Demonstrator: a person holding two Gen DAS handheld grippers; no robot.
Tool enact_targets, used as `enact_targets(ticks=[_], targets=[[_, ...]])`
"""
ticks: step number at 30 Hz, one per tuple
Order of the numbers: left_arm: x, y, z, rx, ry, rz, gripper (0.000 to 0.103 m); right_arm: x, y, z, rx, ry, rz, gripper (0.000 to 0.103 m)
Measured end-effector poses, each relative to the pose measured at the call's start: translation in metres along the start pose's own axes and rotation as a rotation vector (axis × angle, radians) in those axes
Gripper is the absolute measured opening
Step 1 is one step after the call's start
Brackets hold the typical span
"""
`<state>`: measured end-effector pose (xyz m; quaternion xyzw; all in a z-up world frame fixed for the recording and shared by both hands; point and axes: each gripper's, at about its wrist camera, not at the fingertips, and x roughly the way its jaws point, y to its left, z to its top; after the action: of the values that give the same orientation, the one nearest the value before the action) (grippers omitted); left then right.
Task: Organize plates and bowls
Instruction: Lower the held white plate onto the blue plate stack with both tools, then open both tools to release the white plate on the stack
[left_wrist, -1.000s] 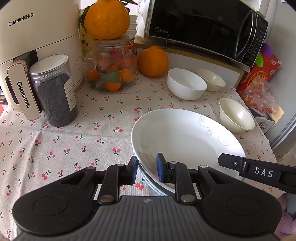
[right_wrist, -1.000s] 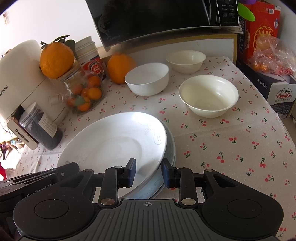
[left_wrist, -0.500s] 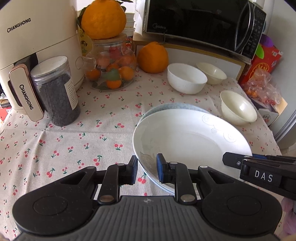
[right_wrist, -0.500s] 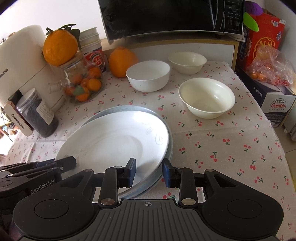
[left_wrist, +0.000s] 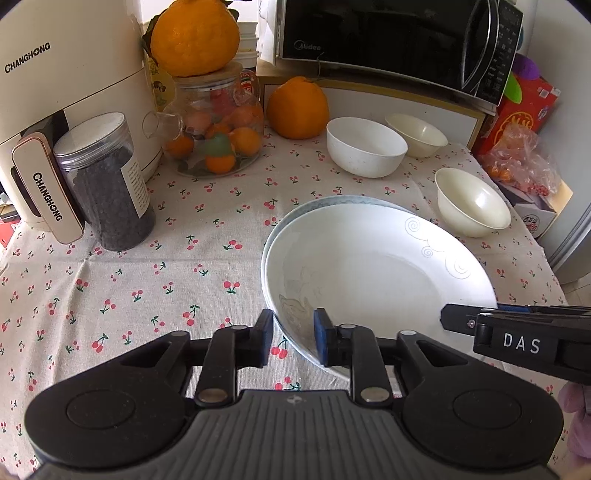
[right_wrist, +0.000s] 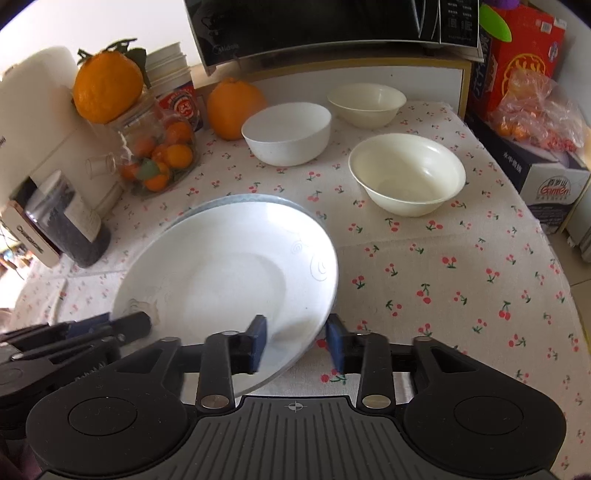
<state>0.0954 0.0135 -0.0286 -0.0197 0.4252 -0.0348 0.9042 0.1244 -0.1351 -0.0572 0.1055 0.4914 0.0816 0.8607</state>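
Observation:
A white deep plate (left_wrist: 376, 266) with swirl marks is held above a blue-rimmed plate (left_wrist: 332, 201) on the cherry-print cloth. My left gripper (left_wrist: 293, 338) is shut on its near left rim. My right gripper (right_wrist: 295, 341) is shut on its near right rim (right_wrist: 310, 332); the plate (right_wrist: 229, 277) tilts over the blue-rimmed plate (right_wrist: 236, 201). A white bowl (left_wrist: 365, 146) and two cream bowls (left_wrist: 472, 201) (left_wrist: 415, 134) stand behind, also in the right wrist view (right_wrist: 286, 133) (right_wrist: 406, 173) (right_wrist: 365, 103).
A dark-filled jar (left_wrist: 105, 181), an air fryer (left_wrist: 66, 92) and a glass jar of fruit (left_wrist: 216, 136) stand at the left. An orange (left_wrist: 297, 107) and a microwave (left_wrist: 399, 40) are at the back. A box and bagged fruit (right_wrist: 535, 110) are at the right.
Both grippers have lifted the white plate and drawn it back toward me. More of the blue-rimmed plate under it now shows at the far side.

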Motion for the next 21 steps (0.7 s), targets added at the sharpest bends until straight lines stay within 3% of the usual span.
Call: enact_targets(ticks=[1, 3, 21], targets=[[-0.001, 0.0, 0.0, 0.0, -0.002, 0.001, 0.027, -0.002, 0.0, 0.0, 0.004, -0.006, 0.001, 0.053], [-0.001, -0.001, 0.0, 0.006, -0.001, 0.001, 0.031, -0.005, 0.0, 0.001, 0.001, -0.024, 0.001, 0.059], [-0.005, -0.006, -0.001, 0.013, -0.002, 0.0, 0.076, -0.016, -0.018, -0.002, 0.039, -0.032, 0.026, 0.081]])
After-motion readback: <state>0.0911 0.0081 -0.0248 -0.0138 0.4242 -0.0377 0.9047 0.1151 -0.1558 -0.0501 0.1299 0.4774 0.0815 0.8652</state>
